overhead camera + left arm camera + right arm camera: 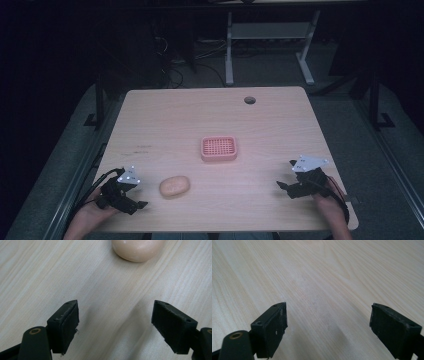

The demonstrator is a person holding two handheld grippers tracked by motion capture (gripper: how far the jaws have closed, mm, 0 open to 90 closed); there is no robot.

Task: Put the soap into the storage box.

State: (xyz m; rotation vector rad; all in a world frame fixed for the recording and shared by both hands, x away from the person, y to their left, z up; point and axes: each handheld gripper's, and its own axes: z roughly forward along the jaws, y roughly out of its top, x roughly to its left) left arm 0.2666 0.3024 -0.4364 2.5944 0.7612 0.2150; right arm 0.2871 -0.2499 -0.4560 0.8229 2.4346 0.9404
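Soap bar (174,186) lies on the surface (210,115) near its front edge, left of centre. Soap dish (218,148) sits behind and to its right, apart. Left claw (136,195) just left of the bar; right claw (286,176) well right of both.

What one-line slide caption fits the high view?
Left gripper open beside a peach soap bar, right gripper open apart, pink slotted dish mid-table.
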